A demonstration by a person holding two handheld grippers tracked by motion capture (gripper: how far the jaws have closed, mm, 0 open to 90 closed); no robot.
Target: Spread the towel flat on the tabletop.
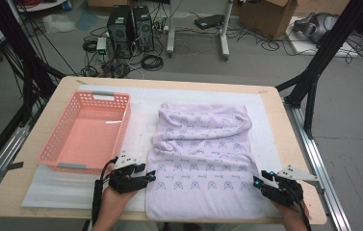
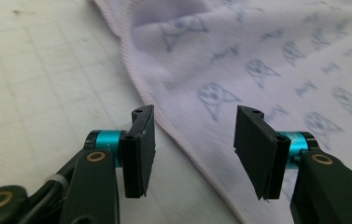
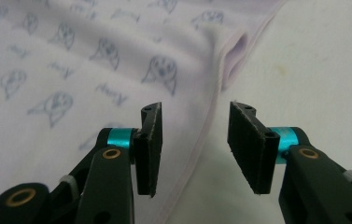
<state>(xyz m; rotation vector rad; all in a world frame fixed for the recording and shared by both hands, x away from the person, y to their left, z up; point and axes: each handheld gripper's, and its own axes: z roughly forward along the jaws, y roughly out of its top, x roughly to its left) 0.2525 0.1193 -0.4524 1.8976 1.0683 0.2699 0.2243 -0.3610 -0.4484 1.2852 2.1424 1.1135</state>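
— Why does the lilac towel [image 1: 203,159] lie lengthwise on the white mat [image 1: 270,130] of the bench [image 1: 285,144], with a hand-held gripper at each near corner?

— My guess is a fold is underway: the far end is already doubled over and bunched, and the near edge reaches the bench's front. The left hand-held gripper [image 1: 151,176] sits at the towel's left hem, the right hand-held gripper [image 1: 256,182] at the right hem. Both stand part-open, gripping nothing; each hem runs through the gap without the pads pressing on it.

— And the pink basket [image 1: 121,122]?

— Empty, just left of the towel, probably its destination.

— Anything unclear?

— The layers under the bunched fold are hidden, and the person's forearms are cut off by the high view's bottom edge.
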